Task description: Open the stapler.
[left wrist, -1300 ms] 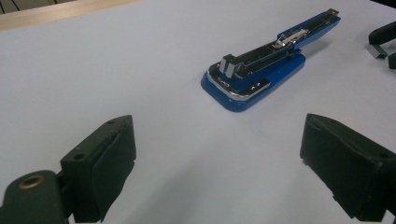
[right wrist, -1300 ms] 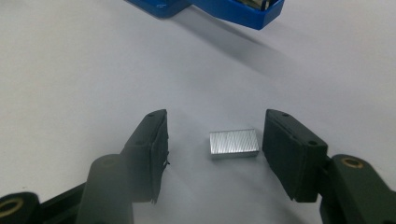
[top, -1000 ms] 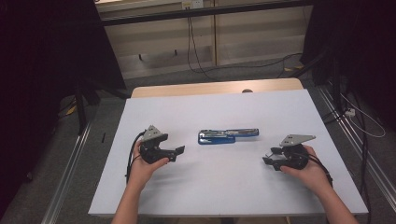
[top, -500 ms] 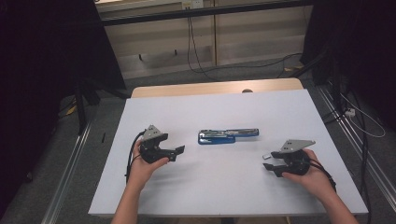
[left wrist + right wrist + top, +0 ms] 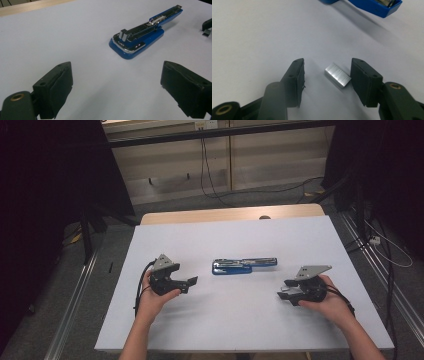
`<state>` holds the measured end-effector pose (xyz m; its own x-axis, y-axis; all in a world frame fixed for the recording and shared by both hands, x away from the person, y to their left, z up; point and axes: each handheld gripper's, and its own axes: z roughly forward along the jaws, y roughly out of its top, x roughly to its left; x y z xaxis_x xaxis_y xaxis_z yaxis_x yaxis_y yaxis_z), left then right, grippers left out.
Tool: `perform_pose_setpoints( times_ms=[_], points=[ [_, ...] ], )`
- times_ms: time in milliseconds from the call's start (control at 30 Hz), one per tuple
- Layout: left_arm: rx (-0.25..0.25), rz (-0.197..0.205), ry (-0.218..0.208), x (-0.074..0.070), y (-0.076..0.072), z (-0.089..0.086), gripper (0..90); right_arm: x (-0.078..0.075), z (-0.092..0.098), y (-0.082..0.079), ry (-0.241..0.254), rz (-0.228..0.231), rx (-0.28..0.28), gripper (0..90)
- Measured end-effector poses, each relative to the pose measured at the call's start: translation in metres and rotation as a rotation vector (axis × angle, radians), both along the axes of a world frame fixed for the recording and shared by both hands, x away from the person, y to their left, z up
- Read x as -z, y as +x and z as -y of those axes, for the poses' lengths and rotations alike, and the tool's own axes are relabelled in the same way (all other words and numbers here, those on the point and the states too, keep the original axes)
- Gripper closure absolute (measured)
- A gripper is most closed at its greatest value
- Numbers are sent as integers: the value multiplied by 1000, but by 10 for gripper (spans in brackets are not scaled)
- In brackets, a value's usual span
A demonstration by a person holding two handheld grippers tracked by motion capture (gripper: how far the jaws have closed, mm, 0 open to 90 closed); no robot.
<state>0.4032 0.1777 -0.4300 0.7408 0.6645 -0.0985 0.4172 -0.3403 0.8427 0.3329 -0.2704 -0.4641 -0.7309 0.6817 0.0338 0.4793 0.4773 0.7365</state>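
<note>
Right gripper (image 5: 325,75) has dropped toward 6 o'clock, jaws spread around a staple strip (image 5: 337,75), not yet pinching. Left gripper (image 5: 117,87) idle, jaws spread, stapler (image 5: 145,31) open at 1 o'clock. Looks like a reload.

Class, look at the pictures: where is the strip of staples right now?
In the right gripper view, the strip of staples lies on the white table between the right gripper's open jaws, nearer the right-hand one, with the blue stapler beyond.

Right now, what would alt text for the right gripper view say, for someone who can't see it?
A small silver strip of staples lies on the white table between the open black jaws of the right gripper, closer to one jaw. The end of a blue stapler shows at the top edge.
</note>
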Motion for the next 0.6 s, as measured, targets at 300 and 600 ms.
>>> perform_pose_setpoints(
  times_ms=[300,600],
  points=[
    [-2,5,-5,-1,1,0,111,-2,2,-10,-1,-14,-17,626],
    [-9,10,-17,-3,1,-4,113,-1,1,-7,26,-34,71,742]
  ],
)
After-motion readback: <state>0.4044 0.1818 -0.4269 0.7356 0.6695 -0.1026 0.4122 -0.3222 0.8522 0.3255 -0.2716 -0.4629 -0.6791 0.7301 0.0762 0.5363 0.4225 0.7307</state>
